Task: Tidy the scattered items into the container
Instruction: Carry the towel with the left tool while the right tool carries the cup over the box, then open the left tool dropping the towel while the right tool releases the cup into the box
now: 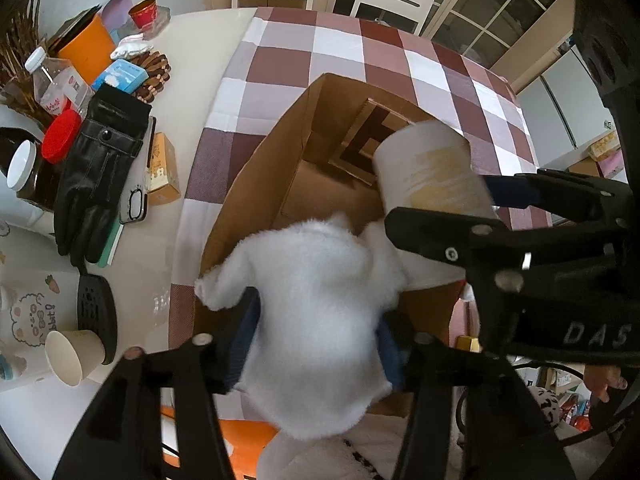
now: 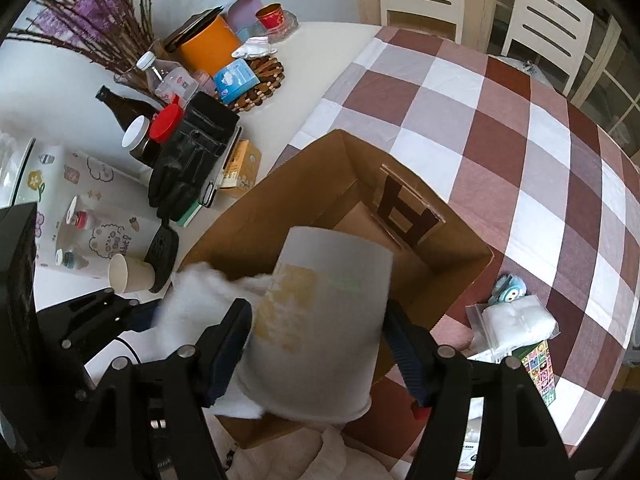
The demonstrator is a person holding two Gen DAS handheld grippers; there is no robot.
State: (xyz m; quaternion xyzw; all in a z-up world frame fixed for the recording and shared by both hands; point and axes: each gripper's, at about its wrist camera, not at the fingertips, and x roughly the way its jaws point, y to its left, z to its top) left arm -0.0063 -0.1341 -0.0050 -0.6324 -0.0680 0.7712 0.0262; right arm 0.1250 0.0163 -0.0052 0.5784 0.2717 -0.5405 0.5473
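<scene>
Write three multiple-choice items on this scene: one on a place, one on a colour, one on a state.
1. Where is the paper cup held by the right gripper?
A. Over the cardboard box
B. Beside the chairs
C. On the floor

2. What colour is the plush toy between the left gripper fingers?
A. Black
B. White
C. Orange

3. How does the small paper cup near the spatula lie?
A. Upright
B. Upside down
C. On its side

Answers: 1 A, the box opens right below it; 2 B, its fur is white; 3 C, its mouth faces sideways.
</scene>
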